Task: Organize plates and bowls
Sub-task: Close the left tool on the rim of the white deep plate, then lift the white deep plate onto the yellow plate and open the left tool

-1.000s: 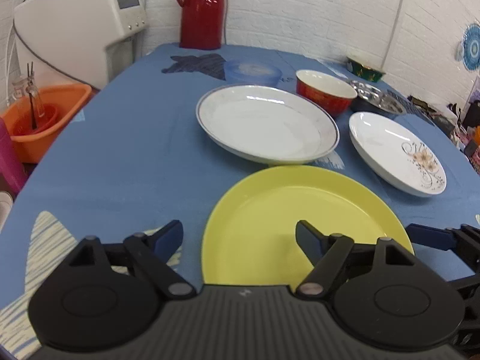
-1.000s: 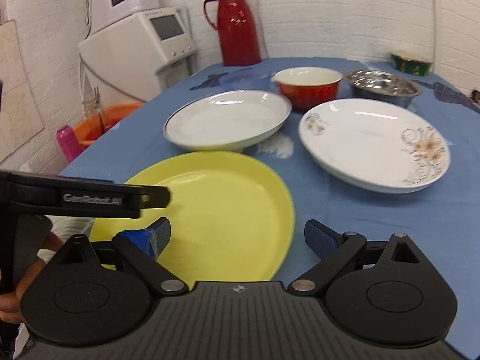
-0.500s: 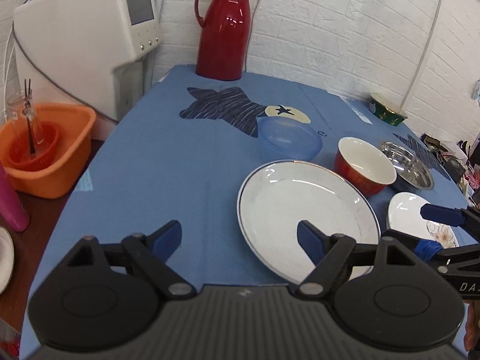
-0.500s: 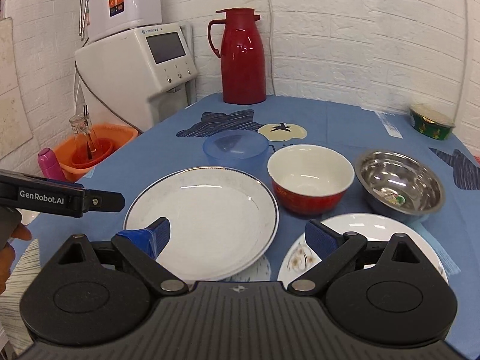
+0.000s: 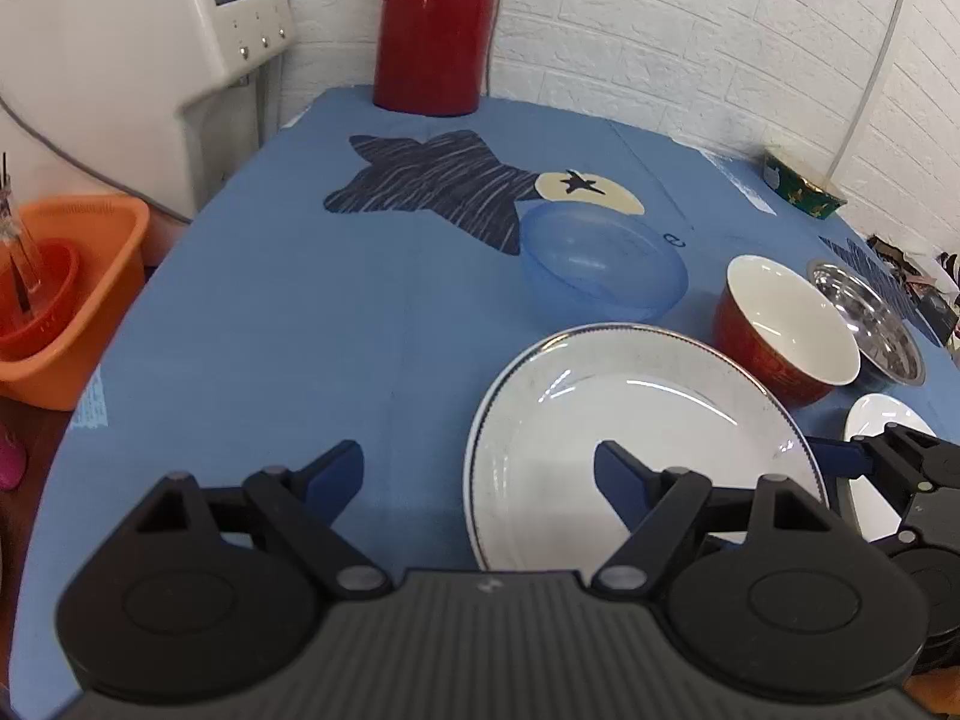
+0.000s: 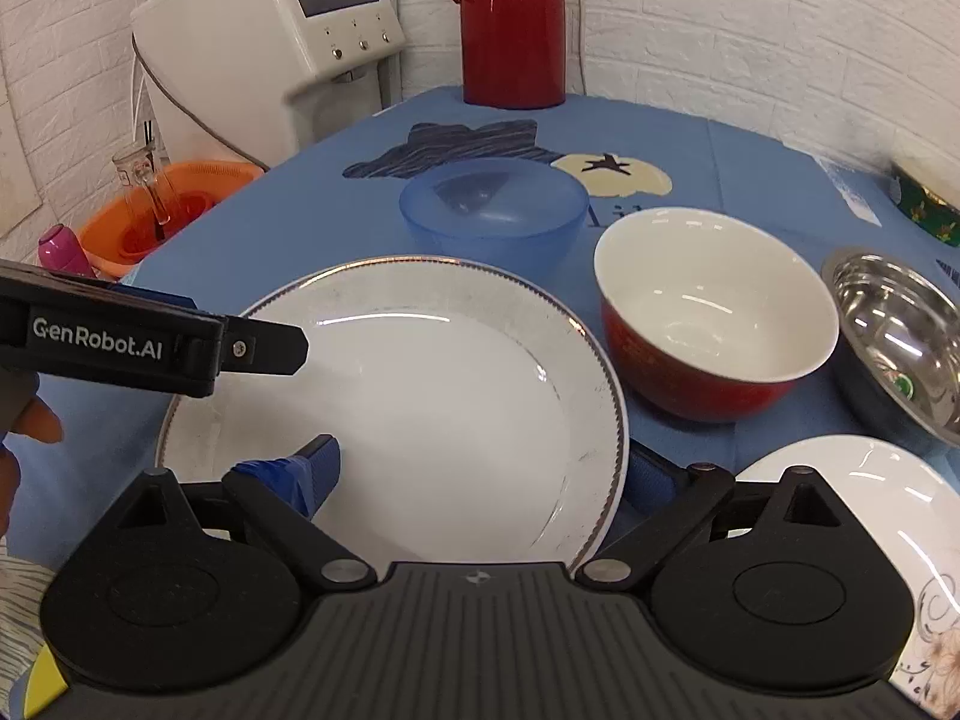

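My two released grippers, left [image 5: 477,471] and right [image 6: 480,471], flank the silver-rimmed white ceramic plate [image 6: 420,396] at frame centre on the blue-clothed desk [image 5: 270,312]; a careless nudge could knock the red bowl [image 6: 714,324].

- counter [image 5: 252,312]: blue cloth, dark striped star [image 5: 438,180] print, cream circle [image 5: 591,191] with small dark star
- rimmed plate [image 6: 420,396]: white, thin dark-and-silver edge line
- ceramic bowl [image 6: 714,312]: red outside with faint gold pattern, white inside
- plastic bowl [image 6: 492,210]: translucent blue
- metal bowl [image 6: 900,324]: shiny silver
- floral plate [image 6: 870,516]: white, brown flower and scroll motif at edge
- flask [image 6: 510,24]: glossy red
- basin [image 5: 66,300]: orange
- appliance [image 6: 276,42]: white, grey screen
- small tin [image 5: 801,186]: green with gold print
- wall [image 6: 750,18]: white brick
- left tongs [image 5: 480,474], right tongs [image 6: 486,474]: black body, blue finger pads
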